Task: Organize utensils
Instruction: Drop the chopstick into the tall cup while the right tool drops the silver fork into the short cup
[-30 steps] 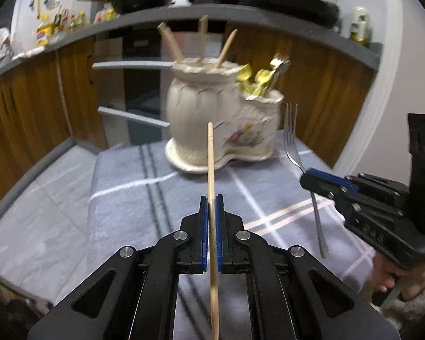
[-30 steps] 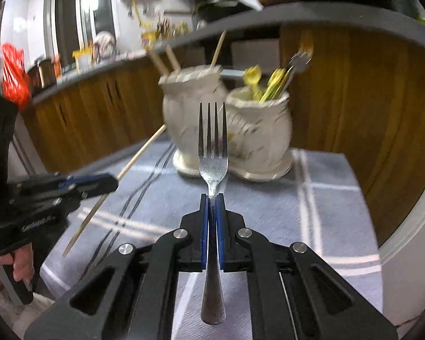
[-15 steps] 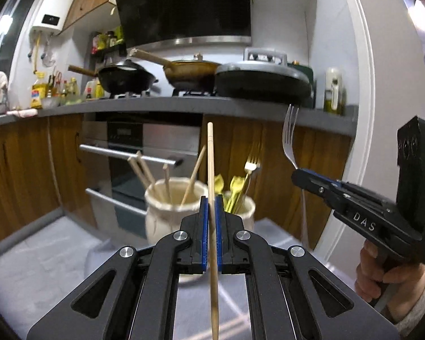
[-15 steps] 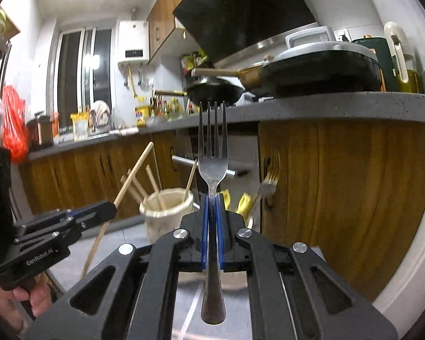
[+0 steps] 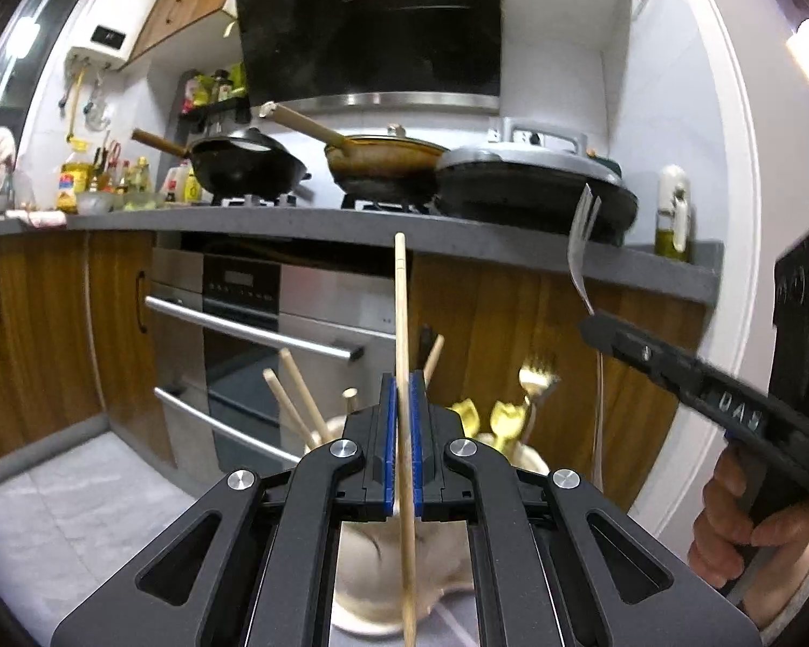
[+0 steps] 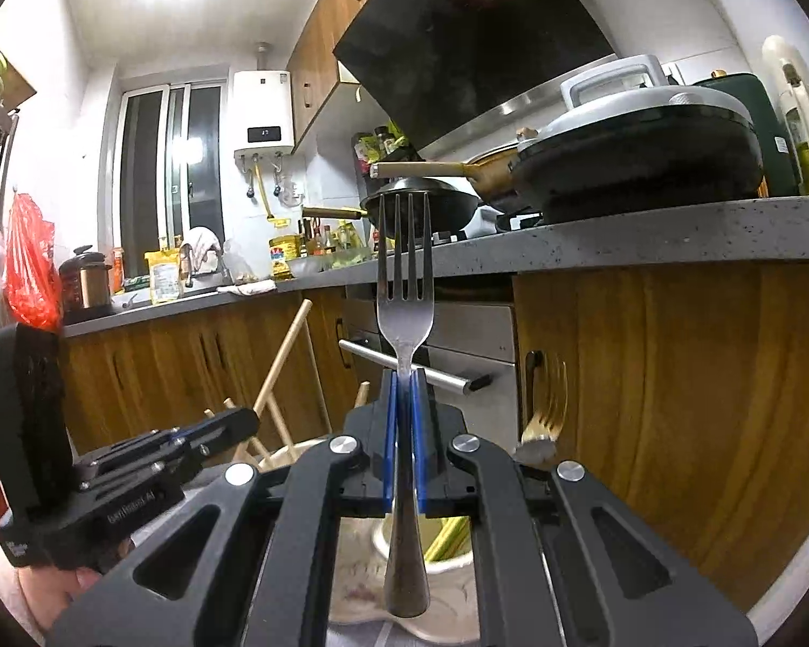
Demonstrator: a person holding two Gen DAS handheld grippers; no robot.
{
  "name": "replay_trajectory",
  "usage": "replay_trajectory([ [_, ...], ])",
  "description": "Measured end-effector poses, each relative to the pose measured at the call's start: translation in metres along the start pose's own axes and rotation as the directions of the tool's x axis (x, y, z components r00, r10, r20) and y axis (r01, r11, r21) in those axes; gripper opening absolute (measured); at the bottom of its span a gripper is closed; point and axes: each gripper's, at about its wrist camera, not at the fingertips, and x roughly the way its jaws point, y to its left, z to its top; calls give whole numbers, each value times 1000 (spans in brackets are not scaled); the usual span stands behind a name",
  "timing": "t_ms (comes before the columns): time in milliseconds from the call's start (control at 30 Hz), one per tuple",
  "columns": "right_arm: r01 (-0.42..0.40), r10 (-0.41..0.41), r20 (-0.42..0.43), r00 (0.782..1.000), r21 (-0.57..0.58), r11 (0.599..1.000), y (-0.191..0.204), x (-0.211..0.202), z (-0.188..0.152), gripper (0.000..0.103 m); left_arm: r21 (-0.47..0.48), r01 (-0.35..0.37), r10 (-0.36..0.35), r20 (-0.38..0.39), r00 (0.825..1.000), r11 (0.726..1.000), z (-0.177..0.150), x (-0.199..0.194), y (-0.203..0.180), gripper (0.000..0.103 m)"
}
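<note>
My left gripper [image 5: 402, 377] is shut on a wooden chopstick [image 5: 401, 312] that stands upright between the blue pads. My right gripper [image 6: 403, 377] is shut on a steel fork [image 6: 404, 302], tines up, handle hanging below the pads. Both hang above a cream ceramic twin-pot holder [image 5: 372, 582], mostly hidden behind the gripper bodies. Its larger pot holds wooden chopsticks [image 5: 291, 404]; its smaller pot [image 6: 447, 566] holds gold forks [image 5: 534, 383]. In the left wrist view the right gripper [image 5: 593, 318] shows at the right with its fork [image 5: 580, 248]. In the right wrist view the left gripper [image 6: 251, 420] shows at lower left.
A grey kitchen counter [image 5: 307, 226] runs behind, carrying a black wok [image 5: 242, 164], a brown pan [image 5: 383, 159] and a lidded griddle [image 5: 534, 178]. Below it are wooden cabinets [image 6: 674, 404] and a steel oven [image 5: 264, 323]. A person's hand [image 5: 744, 534] grips the right gripper's handle.
Both grippers have risen and tilted up toward level, each keeping its utensil. The holder has dropped from the middle of both views to the bottom, behind the gripper bodies.
</note>
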Motion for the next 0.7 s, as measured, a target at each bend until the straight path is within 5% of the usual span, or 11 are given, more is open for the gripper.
replay_trajectory([
  [367,-16,15,10,1000,59,998,-10,42,3,5,-112,76,-73,34,997,991,20,34,27,5],
  [700,40,-40,-6,999,40,998,-13,59,-14,5,-74,21,-14,83,996,997,23,49,12,5],
])
